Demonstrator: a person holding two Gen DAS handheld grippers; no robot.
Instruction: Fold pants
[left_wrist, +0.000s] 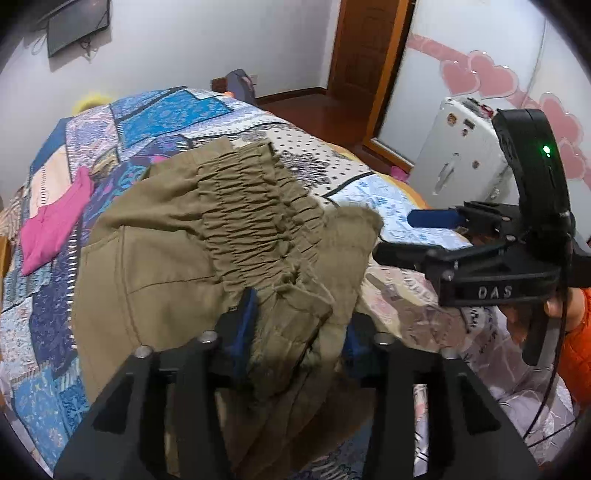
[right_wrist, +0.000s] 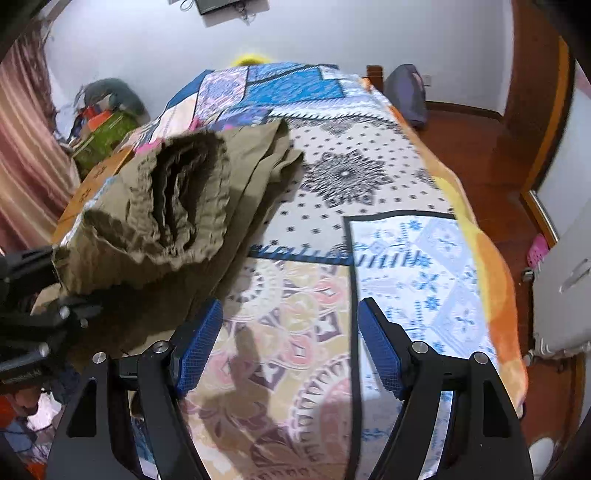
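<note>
Olive pants (left_wrist: 166, 251) lie bunched on the patchwork bedspread (left_wrist: 155, 114), with the gathered elastic waistband facing up. My left gripper (left_wrist: 301, 314) straddles a thick fold of the waist end. The cloth fills the gap between its blue pads (left_wrist: 245, 321), but the jaws stand wide and look slack on it. In the right wrist view the pants (right_wrist: 177, 192) sit rolled at the left, draped over the left gripper (right_wrist: 55, 284). My right gripper (right_wrist: 291, 306) hovers open over bare bedspread (right_wrist: 369, 166), right of the pants, with nothing between its fingers. It also shows from the side as the right gripper (left_wrist: 402, 236).
A pink garment (left_wrist: 55, 221) lies on the bed's far left. A white suitcase (left_wrist: 458, 155) stands on the wooden floor right of the bed, near a door (left_wrist: 365, 55). A cardboard box (right_wrist: 96, 173) and clutter sit left of the bed. An orange sleeve (left_wrist: 580, 332) holds the right gripper.
</note>
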